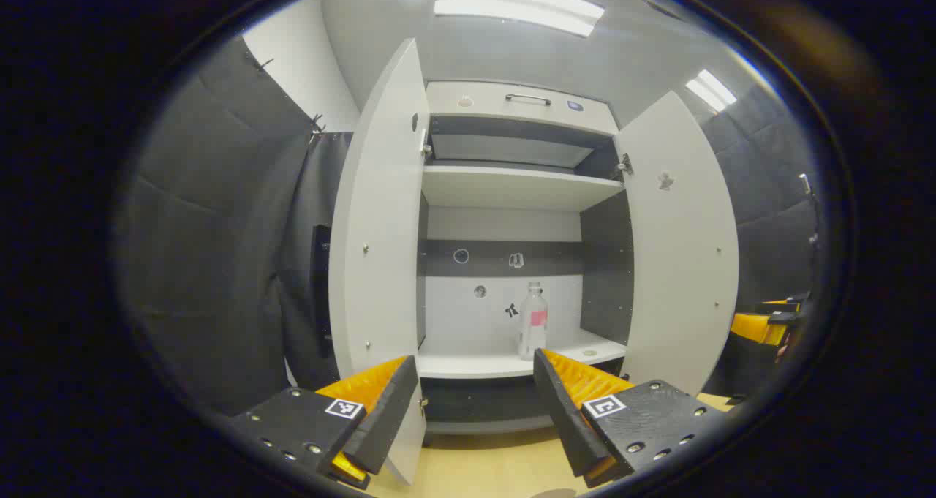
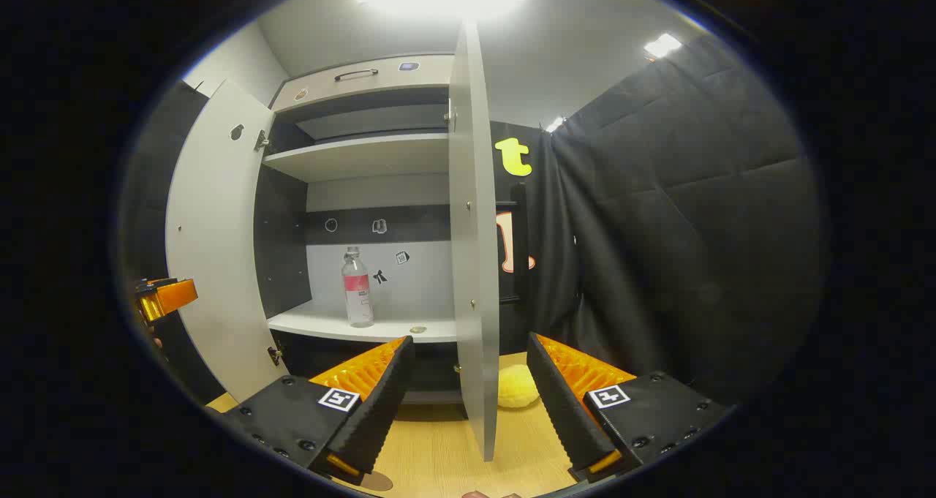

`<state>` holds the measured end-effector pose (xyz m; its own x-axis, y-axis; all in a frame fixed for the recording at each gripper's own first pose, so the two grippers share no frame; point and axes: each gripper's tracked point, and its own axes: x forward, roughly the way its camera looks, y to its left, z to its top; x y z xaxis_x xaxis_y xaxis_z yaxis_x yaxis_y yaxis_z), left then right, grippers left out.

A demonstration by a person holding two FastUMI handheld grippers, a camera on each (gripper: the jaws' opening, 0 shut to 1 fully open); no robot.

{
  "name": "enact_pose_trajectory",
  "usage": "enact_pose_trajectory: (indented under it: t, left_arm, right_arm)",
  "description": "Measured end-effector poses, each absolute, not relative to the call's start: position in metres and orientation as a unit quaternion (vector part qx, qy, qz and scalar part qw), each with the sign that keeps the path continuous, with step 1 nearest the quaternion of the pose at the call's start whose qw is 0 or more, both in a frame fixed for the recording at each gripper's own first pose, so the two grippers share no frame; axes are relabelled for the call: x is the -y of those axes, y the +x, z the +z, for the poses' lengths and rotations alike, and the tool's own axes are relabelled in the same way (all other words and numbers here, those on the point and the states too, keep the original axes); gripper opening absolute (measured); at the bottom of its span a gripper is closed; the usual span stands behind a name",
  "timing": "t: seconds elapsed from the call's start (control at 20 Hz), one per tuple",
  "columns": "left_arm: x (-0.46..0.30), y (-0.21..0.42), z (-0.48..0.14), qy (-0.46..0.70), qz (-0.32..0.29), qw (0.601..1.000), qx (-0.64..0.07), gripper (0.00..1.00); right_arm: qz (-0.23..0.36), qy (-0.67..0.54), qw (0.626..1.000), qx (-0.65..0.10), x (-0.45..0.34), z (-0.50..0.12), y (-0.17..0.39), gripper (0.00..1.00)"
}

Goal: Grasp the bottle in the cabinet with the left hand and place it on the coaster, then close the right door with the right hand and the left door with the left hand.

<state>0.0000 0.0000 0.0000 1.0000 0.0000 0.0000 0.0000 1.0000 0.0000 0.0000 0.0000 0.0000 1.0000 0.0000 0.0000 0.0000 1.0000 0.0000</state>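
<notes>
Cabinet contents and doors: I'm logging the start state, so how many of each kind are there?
Bottle: 1
Open doors: 2, left door, right door
Grippers: 2, left gripper, right gripper
Total: 5

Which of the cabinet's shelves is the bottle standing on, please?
The bottle stands upright on the lower shelf, towards its right side as the left gripper view shows it. The upper shelf above it looks bare.

Clear bottle [image 1: 533, 320] stands upright on cabinet shelf [image 1: 504, 365], both doors [image 1: 376, 235] open.
</notes>
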Motion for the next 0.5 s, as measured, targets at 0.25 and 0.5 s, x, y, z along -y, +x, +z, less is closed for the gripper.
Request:
enact_pose_trajectory:
  t: [0.25, 0.5]
  left_arm:
    - [0.0018, -0.0007, -0.0018, -0.002, -0.002, 1.0, -0.003, 0.93]
    - [0.0027, -0.004, -0.0078, 0.016, -0.001, 1.0, -0.009, 0.93]
  right_arm:
    - [-0.007, 0.009, 1.0, 0.0, 0.0018, -0.0003, -0.0005, 0.98]
    - [-0.018, 0.015, 1.0, -0.004, 0.0045, -0.0039, 0.0, 0.98]
